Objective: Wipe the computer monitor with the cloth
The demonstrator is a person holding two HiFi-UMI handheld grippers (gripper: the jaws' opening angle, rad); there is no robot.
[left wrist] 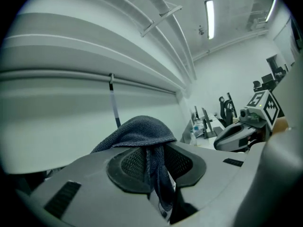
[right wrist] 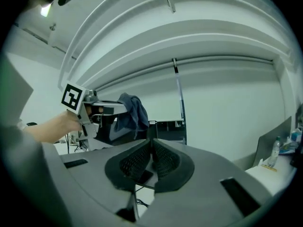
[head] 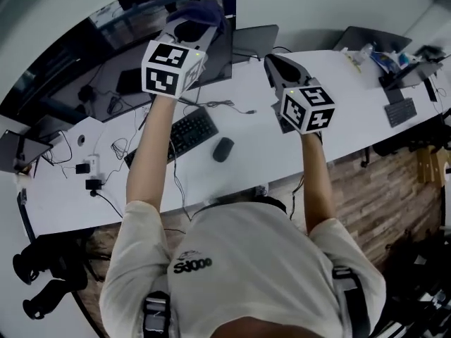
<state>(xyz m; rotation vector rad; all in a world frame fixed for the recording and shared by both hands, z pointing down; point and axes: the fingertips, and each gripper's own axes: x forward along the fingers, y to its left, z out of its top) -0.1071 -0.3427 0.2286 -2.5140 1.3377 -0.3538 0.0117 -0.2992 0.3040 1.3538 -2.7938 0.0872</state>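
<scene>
A dark blue cloth (head: 202, 13) is clamped in my left gripper (head: 192, 24), held up in front of the wide dark monitor (head: 84, 62) near its right end. In the left gripper view the cloth (left wrist: 144, 134) drapes over the shut jaws and hangs down between them. My right gripper (head: 273, 63) is raised beside it, to the right of the monitor, shut with nothing in it. In the right gripper view its pads (right wrist: 163, 160) meet, and the left gripper with the cloth (right wrist: 132, 113) shows beyond at left. Whether the cloth touches the screen cannot be told.
On the white desk (head: 246, 157) lie a black keyboard (head: 184, 134), a mouse (head: 223, 149) and several cables. A laptop (head: 255, 41) stands right of the monitor; another laptop (head: 370, 39) and a small keyboard (head: 400, 111) are far right. A bottle (right wrist: 274, 152) stands at right.
</scene>
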